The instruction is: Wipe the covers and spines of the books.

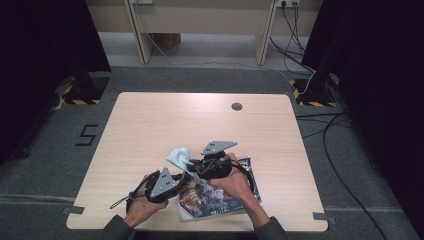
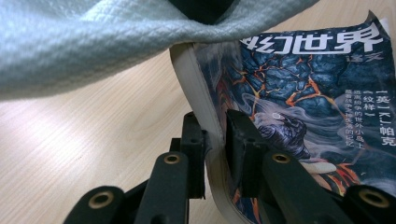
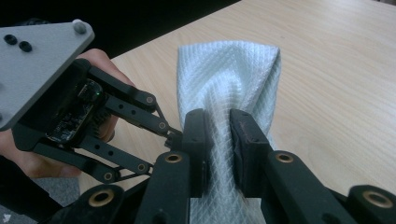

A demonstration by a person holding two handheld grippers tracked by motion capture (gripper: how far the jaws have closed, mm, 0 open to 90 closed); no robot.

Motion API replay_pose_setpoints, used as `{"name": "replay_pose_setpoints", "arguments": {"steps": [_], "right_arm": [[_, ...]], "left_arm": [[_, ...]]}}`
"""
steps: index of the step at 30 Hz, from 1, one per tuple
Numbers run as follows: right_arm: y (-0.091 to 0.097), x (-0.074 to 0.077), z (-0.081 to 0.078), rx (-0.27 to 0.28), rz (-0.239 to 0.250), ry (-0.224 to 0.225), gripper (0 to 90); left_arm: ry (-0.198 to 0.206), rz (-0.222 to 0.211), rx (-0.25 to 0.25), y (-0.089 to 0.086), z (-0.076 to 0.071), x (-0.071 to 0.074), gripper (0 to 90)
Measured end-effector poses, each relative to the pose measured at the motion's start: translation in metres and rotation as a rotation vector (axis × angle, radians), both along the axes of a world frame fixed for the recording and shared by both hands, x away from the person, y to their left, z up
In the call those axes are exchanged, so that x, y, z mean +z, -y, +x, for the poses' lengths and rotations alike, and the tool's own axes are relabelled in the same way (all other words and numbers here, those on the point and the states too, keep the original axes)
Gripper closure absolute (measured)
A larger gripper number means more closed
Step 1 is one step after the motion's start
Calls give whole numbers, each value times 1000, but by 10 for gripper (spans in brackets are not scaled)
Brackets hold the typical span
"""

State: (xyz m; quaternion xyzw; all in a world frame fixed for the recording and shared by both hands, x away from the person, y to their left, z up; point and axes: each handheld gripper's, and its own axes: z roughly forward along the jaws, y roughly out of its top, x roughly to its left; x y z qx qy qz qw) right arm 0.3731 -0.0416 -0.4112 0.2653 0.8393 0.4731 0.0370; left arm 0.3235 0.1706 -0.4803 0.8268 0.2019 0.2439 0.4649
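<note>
The magazine (image 1: pixel 220 197) lay near the front edge of the counter (image 1: pixel 150 130), just ahead of the person, and the two tools seemed to share the work between them: one steadied the magazine while the other brought a cloth to it, most likely to wipe its glossy cover. The left gripper (image 2: pixel 215 140) had its jaws drawn nearly together on the magazine's edge, one jaw on the cover side and one on the other side, pinching the stack of pages so that edge curled upward off the wood; held that way, the magazine would probably not slide under a wiping stroke. The right gripper (image 3: pixel 217 144) was likewise nearly pressed together, clamping a bunched fold of the pale quilted cloth (image 3: pixel 231 79), whose free end fanned out beyond the jaws above the counter. In the left gripper view the cloth (image 2: pixel 93 37) hung close over the magazine's upper edge, draped across the top of the frame; whether it touched the cover could not be told. From above, the cloth (image 1: pixel 179 157) sat between the two hands, just beyond the magazine.
</note>
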Motion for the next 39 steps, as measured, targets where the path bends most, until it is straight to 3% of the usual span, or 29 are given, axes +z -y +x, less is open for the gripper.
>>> {"name": "replay_pose_setpoints", "arguments": {"steps": [4,8,11,16,29,39], "right_arm": [[11,-3,8,-19,-8,-22,773],[30,-11,22,-74,-15,-64,773],[47,-18,34,-153,-58,-67,773],[75,-33,50,-246,-88,-95,774],[129,-60,74,-439,-176,-132,775],[157,-74,86,-537,-216,-162,777]], "left_arm": [[5,2,-3,0,0,0,769],[13,14,-13,0,-1,1,768],[16,14,-17,1,-2,2,769],[15,11,-12,1,-2,2,768],[23,11,-22,1,-3,3,766],[24,1,-21,0,-3,3,762]]}}
